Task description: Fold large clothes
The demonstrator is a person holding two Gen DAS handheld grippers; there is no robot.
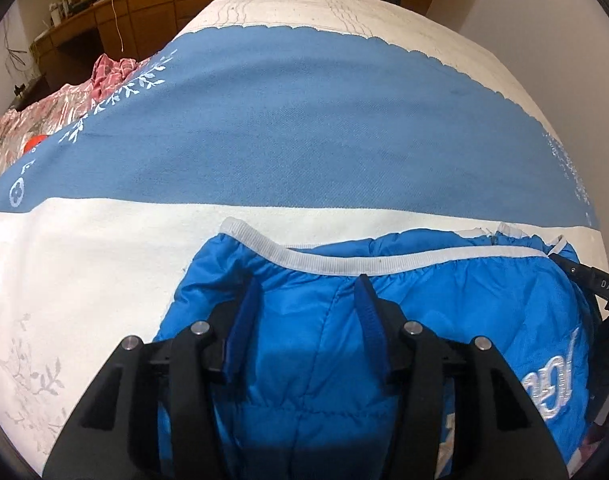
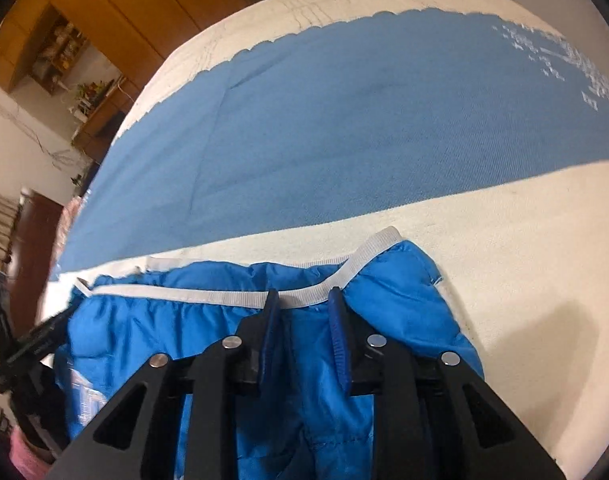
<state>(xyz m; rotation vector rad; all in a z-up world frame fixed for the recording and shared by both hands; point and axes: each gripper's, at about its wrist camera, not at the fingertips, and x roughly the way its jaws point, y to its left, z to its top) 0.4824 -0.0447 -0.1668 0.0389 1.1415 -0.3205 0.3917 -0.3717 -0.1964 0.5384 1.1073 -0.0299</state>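
Left gripper jaws standing apart, straddling blue jacket; right gripper jaws apart too, tips at its white hem band. Jacket lying on cream bedspread, blue stripe running at 12 o'clock.

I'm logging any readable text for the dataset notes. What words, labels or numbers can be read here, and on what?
"DAS" in white letters on the black body of the right tool, seen at the edge of the left view.
White cursive lettering on the blue jacket: upside down and cut off, not readable.
A pale printed patch on the jacket's left side in the right view: too blurred to read.
The blue and cream bedcover bears only leaf patterns, no words.
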